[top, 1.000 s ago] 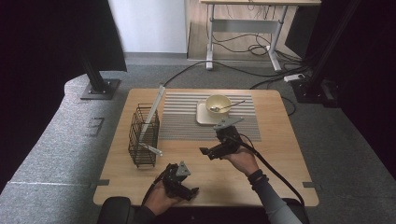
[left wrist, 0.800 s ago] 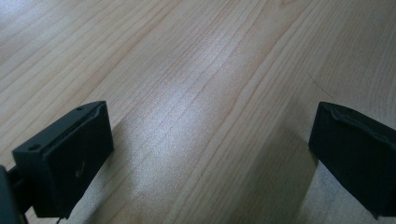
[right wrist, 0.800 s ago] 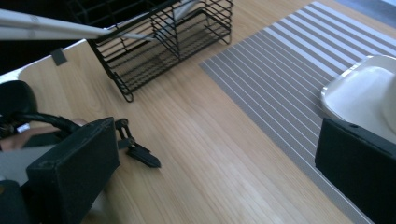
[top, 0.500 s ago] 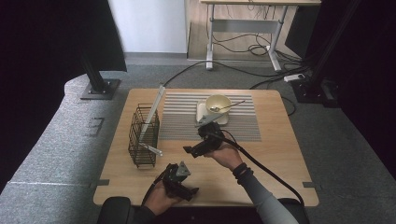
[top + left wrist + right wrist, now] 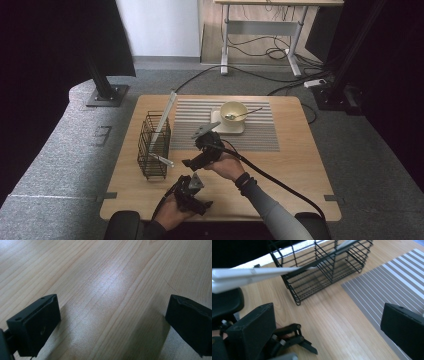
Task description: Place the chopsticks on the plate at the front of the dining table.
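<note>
In the right gripper view the wire basket point(image 5: 322, 267) is cut off at twelve o'clock; the white stick point(image 5: 249, 275) across it is blurred.

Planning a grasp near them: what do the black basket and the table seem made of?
The basket looks like thin metal wire with a matte black coating, given its open welded grid. The table looks like pale wood or wood-look laminate: visible grain, soft sheen.

Counted: one wire basket point(image 5: 154, 146), two white sticks point(image 5: 162, 125) in it, one bowl point(image 5: 233, 112), one spoon point(image 5: 243, 114), one striped mat point(image 5: 260, 131).
</note>
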`<state>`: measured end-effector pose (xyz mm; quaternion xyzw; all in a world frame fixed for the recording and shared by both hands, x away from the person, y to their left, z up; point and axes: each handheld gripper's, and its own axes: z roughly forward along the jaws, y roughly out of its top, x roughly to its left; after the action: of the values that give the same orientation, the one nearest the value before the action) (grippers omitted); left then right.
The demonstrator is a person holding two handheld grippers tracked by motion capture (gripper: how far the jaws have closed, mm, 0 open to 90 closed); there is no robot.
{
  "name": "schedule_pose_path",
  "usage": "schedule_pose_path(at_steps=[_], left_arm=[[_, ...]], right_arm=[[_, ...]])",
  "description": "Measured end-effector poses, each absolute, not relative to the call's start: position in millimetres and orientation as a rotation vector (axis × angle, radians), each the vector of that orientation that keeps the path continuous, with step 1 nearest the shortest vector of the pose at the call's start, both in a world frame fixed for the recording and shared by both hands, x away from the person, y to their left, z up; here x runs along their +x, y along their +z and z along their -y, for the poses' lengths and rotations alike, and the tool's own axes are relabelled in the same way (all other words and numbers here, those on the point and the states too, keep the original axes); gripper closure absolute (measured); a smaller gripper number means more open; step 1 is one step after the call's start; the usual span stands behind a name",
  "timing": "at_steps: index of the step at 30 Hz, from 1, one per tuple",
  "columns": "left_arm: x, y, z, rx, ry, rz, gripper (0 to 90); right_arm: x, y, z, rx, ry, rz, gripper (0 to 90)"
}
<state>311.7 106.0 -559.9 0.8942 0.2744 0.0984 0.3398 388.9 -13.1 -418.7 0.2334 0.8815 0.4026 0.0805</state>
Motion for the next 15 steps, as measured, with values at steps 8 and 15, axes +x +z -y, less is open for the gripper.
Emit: schedule_pose_path(at_steps=[8,15], left_arm=[[311.9,-559.9,-106.0,2.329,0.256,-0.712,0.0],[311.7,-559.8,-106.0,2.329,0.256,-0.714,0.0]], right_arm=[[385.9,-418.9,-5.4,0.640,1.201,-2.658,0.4],[383.1,-417.7,-19.5,0.605,1.207,-2.662,5.2]])
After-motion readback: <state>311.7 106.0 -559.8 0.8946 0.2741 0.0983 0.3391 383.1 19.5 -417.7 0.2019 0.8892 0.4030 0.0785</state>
